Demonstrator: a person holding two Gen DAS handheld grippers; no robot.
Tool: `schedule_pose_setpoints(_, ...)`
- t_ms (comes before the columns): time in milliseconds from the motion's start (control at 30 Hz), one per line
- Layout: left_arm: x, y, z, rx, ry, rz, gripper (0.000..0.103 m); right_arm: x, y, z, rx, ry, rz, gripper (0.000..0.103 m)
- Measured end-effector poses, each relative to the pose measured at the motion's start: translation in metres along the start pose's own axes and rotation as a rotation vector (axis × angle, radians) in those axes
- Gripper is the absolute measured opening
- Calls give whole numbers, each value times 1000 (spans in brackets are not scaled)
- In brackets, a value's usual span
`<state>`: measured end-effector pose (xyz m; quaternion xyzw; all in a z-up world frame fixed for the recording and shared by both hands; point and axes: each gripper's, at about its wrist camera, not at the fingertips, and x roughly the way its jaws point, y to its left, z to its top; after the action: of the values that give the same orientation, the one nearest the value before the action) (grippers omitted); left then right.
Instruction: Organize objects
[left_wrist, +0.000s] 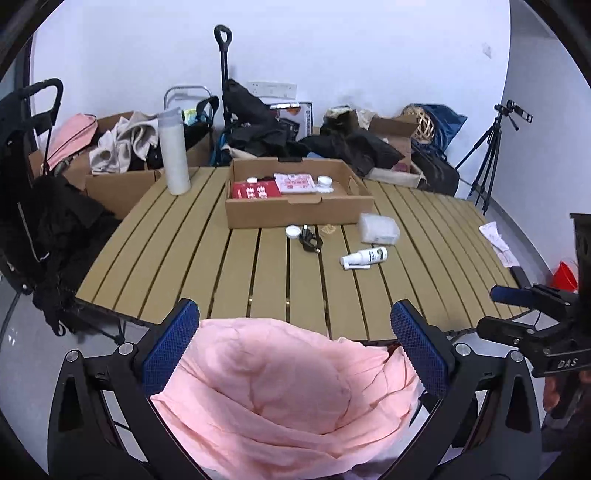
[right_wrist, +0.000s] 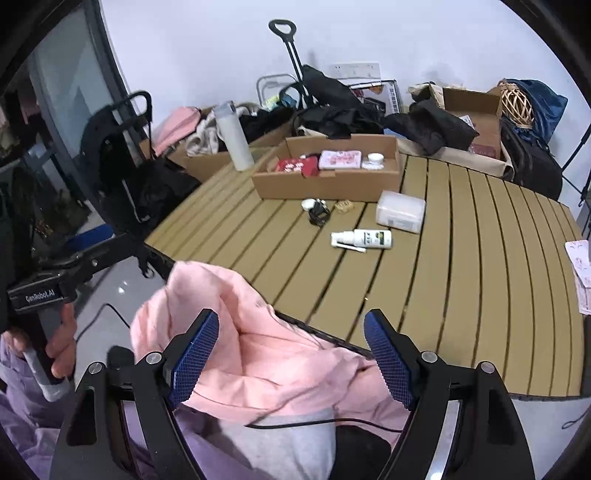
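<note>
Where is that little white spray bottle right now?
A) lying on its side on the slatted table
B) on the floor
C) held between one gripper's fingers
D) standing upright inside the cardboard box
A: the spray bottle lies flat on the slatted table, in front of the cardboard box and outside it.

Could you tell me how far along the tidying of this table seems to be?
Partly done: the cardboard box already holds red packets, a pink packet and a white jar. In hand: nothing is gripped; both the left gripper and right gripper are open around pink fabric. Left on the table: the spray bottle, clear plastic box, white cap and black clip.
</note>
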<state>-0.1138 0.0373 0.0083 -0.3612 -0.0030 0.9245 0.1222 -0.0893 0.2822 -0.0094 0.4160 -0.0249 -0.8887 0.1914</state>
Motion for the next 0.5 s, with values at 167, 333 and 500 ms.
schedule_pose_setpoints(167, 14, -1, 0, -29, 20, -1, 103, 4, -12, -1, 42, -29, -19, 84)
schedule_pose_setpoints(333, 50, -7, 8, -44, 84, 10, 103, 29, -37, -2, 94, 17, -64, 83)
schedule_pose_setpoints(500, 113, -14, 32, -83, 76, 12, 101, 39, -56, 12, 103, -30, -48, 70)
